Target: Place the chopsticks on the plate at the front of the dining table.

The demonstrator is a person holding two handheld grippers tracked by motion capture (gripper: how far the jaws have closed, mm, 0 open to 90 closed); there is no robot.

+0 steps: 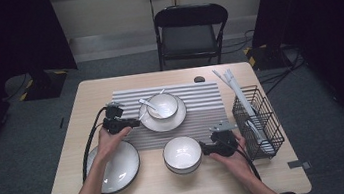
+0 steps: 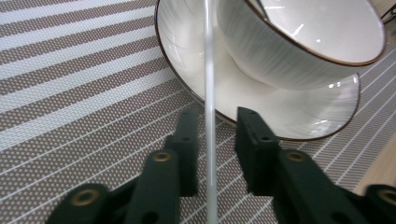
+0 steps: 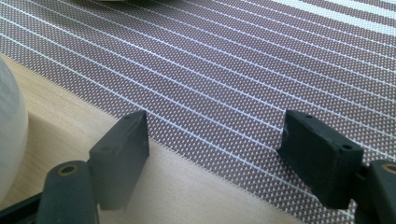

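A white bowl (image 1: pixel 163 105) stands on a white plate (image 1: pixel 165 122) on the striped mat (image 1: pixel 201 104), with a white spoon (image 1: pixel 148 105) leaning in it. My left gripper (image 1: pixel 135 123) sits at the plate's left rim. In the left gripper view, the spoon handle (image 2: pixel 208 70) runs between the parted jaws of my left gripper (image 2: pixel 212 135), with a gap on each side. The bowl (image 2: pixel 299 42) and plate (image 2: pixel 261 102) lie just beyond the jaws. My right gripper (image 1: pixel 203 148) rests right of a second bowl (image 1: pixel 182 153). It stands open (image 3: pixel 215 140), nothing between its jaws, over the mat's edge (image 3: pixel 233 56).
An empty plate (image 1: pixel 118 167) lies at the front left under my left forearm. A black wire basket (image 1: pixel 259 121) with white utensils stands at the right edge. A folding chair (image 1: pixel 191 29) is behind the table. The second bowl's side (image 3: pixel 9 140) shows at the left.
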